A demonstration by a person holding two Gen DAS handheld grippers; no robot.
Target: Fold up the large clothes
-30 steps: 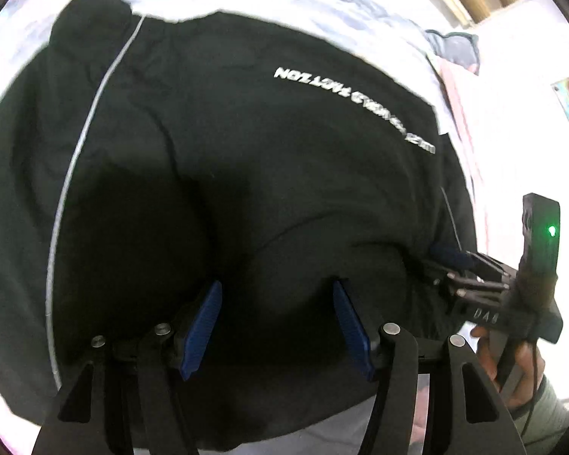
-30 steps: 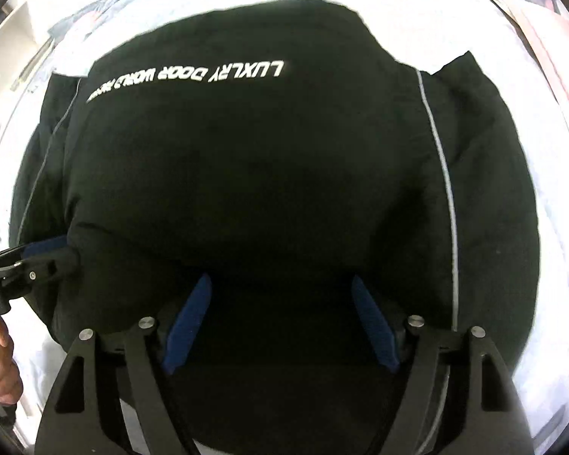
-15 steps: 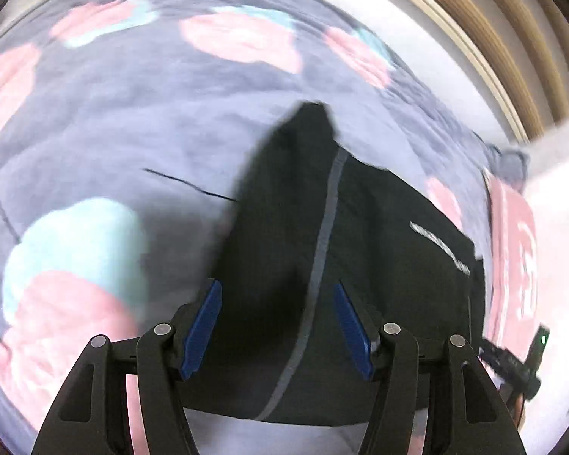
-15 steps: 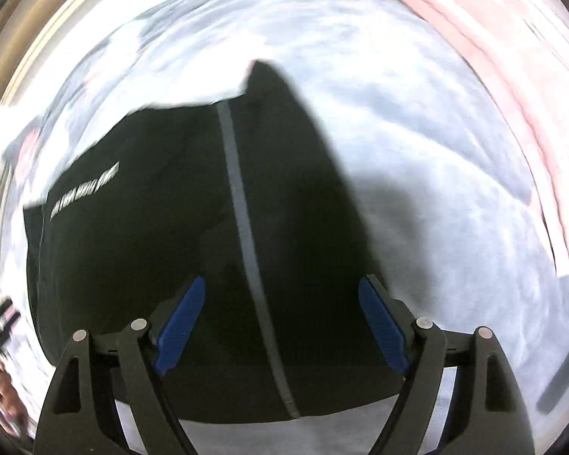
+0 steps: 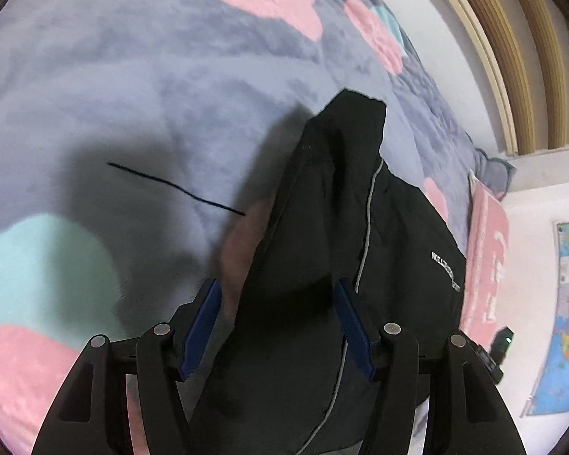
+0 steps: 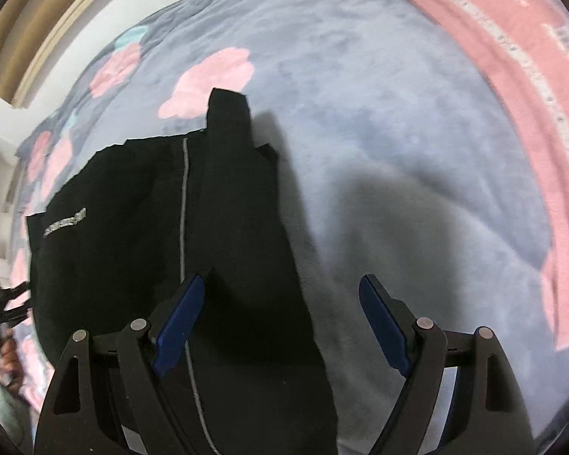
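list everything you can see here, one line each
garment: one, black with a grey piping line and white lettering, lying on the blanket
blanket: one, grey-blue with pink and teal patches, under the garment
thread: one, dark, on the blanket beside the garment
pink cloth: one, pink with pale print, along the blanket's edge
map: one, mostly blue, on the wall
left gripper: one, black with blue pads, open over a sleeve
right gripper: one, same colours, open over the other sleeve's edge
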